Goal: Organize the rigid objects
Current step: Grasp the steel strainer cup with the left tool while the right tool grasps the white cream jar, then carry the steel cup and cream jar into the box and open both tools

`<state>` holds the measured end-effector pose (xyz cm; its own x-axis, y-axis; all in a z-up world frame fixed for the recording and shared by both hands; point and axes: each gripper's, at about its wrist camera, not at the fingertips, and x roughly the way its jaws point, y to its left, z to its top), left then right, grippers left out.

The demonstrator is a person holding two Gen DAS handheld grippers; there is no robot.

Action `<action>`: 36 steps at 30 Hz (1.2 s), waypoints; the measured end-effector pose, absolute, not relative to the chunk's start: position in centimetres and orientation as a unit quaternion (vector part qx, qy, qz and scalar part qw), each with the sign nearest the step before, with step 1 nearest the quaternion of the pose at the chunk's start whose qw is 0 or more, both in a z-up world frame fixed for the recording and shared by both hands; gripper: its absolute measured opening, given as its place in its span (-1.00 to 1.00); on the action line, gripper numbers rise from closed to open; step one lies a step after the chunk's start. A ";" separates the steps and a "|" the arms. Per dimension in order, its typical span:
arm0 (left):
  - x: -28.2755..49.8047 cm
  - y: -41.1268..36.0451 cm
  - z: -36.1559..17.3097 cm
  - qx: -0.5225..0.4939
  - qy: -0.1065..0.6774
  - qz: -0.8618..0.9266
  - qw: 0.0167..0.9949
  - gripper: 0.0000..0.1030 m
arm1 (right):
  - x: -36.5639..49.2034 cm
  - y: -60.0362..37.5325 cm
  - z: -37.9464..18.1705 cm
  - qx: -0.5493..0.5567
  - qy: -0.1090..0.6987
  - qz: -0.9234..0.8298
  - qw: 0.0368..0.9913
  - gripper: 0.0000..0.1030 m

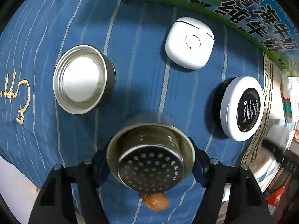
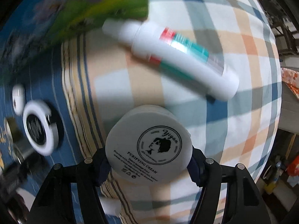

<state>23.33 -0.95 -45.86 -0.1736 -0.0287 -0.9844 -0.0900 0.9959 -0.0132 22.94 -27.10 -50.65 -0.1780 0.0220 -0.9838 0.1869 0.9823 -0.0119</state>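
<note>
Left gripper [image 1: 150,161]: jaws closed on a perforated metal strainer [image 1: 149,160], gripped at its rim on both sides, holed base facing the camera. A walnut [image 1: 155,201] lies just below the strainer in view, on the blue striped cloth [image 1: 142,85]; contact between the two cannot be told.

Beyond the strainer on the blue cloth: a metal lid [image 1: 82,82] to the left, open side up with a white liner inside; a white earbud case [image 1: 188,43] ahead and to the right; a round white compact [image 1: 242,108] with a black centre label at far right. These three lie well apart from one another. A green-and-blue carton [image 1: 243,15] with Chinese print runs along the top edge.

Right gripper [image 2: 149,163]: jaws closed on a white cream jar [image 2: 149,145], lid marked "PURIFYING CREAM", held over plaid cloth [image 2: 243,121]. A white bottle [image 2: 173,56] with red and teal bands lies on its side on the plaid cloth, ahead of the jar. To the left, blurred, the compact [image 2: 40,128] and the earbud case [image 2: 18,99] sit on the blue cloth [image 2: 37,78]
</note>
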 end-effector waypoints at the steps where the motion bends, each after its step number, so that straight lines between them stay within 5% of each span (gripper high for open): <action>1: 23.3 -1.0 -46.2 -0.037 0.765 0.024 0.643 0.35 | 22.2 -26.8 -50.7 0.064 0.769 -0.059 0.633 0.35; 23: 18.8 -4.5 -48.9 -0.004 0.746 0.008 0.666 0.34 | 20.8 -24.6 -51.9 0.069 0.777 -0.065 0.622 0.36; 36: 14.8 -5.7 -39.9 0.013 0.675 -0.032 0.737 0.34 | 17.5 -22.3 -43.6 0.049 0.731 -0.035 0.679 0.35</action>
